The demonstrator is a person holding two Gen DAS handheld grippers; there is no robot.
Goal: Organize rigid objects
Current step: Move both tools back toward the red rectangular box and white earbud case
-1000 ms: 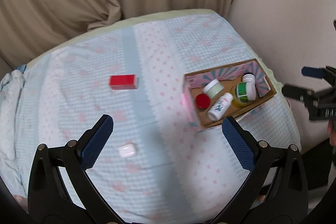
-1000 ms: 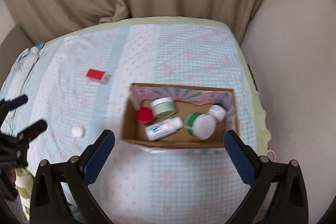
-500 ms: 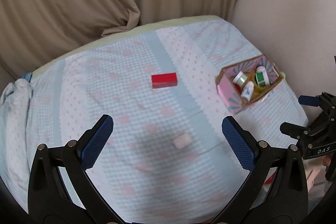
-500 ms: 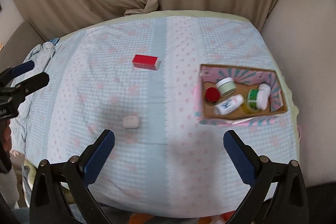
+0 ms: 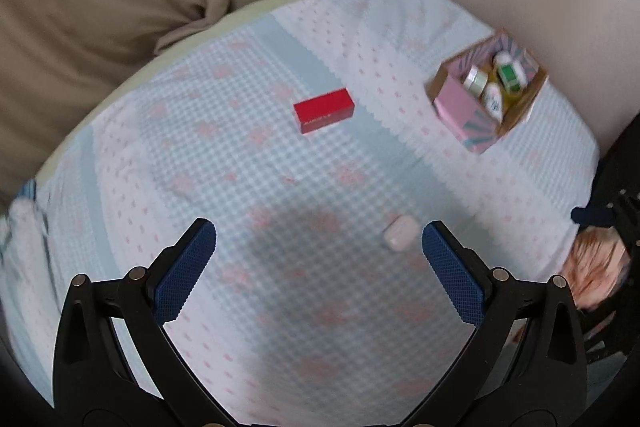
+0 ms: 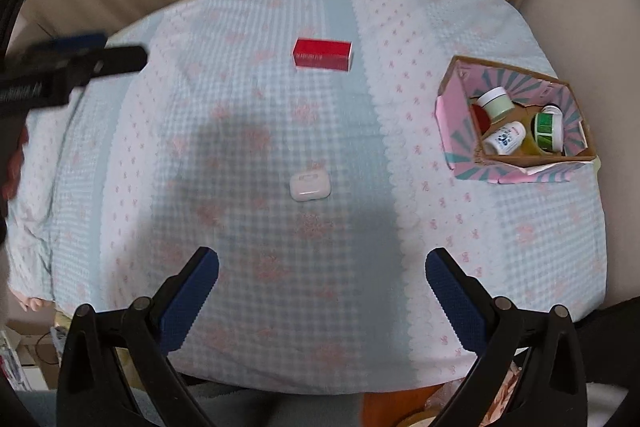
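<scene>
The white case lies mid-cloth, red box beyond it, carton with jars well apart at the right; right gripper hovers nearest, jaws spread and empty; left gripper likewise spread; best to descend squarely, straddle the case's short sides, then pinch gently.

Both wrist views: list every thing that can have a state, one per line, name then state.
left gripper: open, empty, above the bedspread
right gripper: open, empty
red box: closed, lying flat on the bedspread, outside the carton
white earbud case: lid shut, lying flat, outside the carton
cardboard carton: open-topped, holding jars and bottles
white bottle: capped, lying on its side in the carton
</scene>
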